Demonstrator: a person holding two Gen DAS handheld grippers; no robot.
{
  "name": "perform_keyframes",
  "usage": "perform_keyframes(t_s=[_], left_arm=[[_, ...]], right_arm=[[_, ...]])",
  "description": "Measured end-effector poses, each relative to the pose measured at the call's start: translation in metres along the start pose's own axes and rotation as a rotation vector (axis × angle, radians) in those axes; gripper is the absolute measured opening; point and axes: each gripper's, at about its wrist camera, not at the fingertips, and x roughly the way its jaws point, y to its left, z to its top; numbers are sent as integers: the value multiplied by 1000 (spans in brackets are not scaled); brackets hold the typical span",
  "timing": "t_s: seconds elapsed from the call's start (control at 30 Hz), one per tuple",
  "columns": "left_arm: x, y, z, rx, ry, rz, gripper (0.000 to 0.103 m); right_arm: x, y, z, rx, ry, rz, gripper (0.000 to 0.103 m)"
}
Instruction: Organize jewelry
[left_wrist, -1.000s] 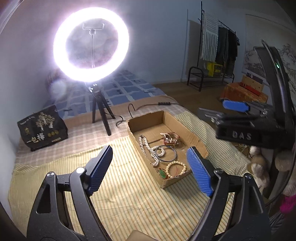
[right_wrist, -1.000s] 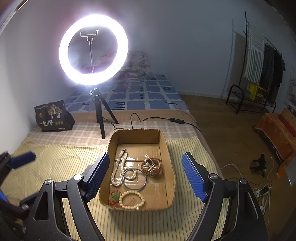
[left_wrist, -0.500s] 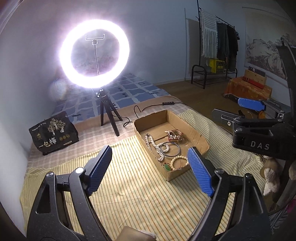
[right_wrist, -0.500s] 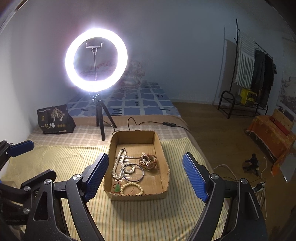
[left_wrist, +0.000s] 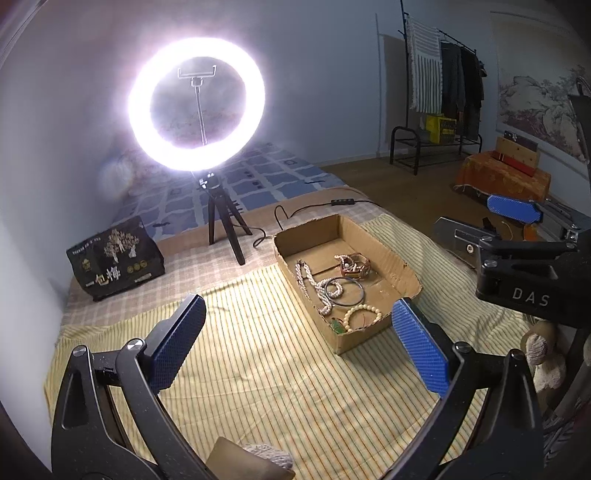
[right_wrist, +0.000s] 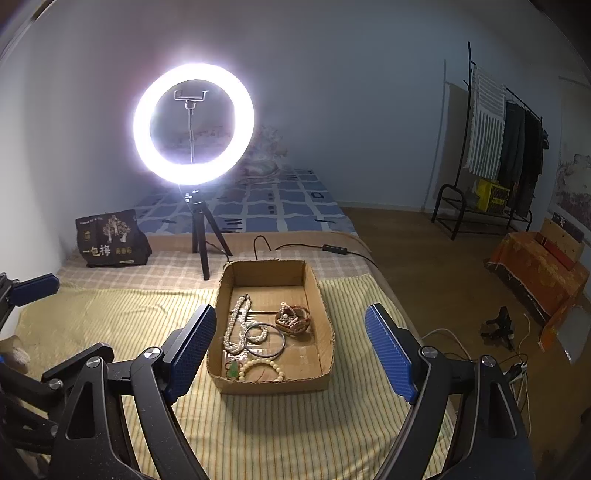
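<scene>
A shallow cardboard box (left_wrist: 400, 264) (right_wrist: 325, 317) lies on a yellow striped cloth (left_wrist: 258, 350) and holds jewelry: a white bead necklace (right_wrist: 236, 326), a dark bangle (right_wrist: 266, 341), a cream bead bracelet (right_wrist: 263, 369), a green pendant (right_wrist: 232, 369) and a brown beaded piece (right_wrist: 291, 318). My left gripper (left_wrist: 297, 341) is open and empty, above the cloth to the box's left. My right gripper (right_wrist: 290, 354) is open and empty, held above the box's near end; it also shows in the left wrist view (left_wrist: 515, 208).
A lit ring light on a tripod (left_wrist: 197, 105) (right_wrist: 194, 123) stands behind the box, its cable (left_wrist: 332, 203) trailing right. A black printed bag (left_wrist: 114, 258) (right_wrist: 110, 240) sits at the back left. The bed's right edge drops to a wooden floor (right_wrist: 424, 266).
Both grippers have pulled back and up from the box, which now looks smaller and farther. Both stay open and empty. The jewelry has not moved.
</scene>
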Motion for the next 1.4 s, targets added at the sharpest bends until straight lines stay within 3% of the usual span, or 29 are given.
perform_keyframes(t_s=[0.57,1.4], left_arm=[[12,8,-5,-23,39,0,103],[15,10,-6,-17,30,18,103]], right_arm=[[4,-3,-6,-4,7,-12,83],[14,-2,-11,-14,41,-23,83]])
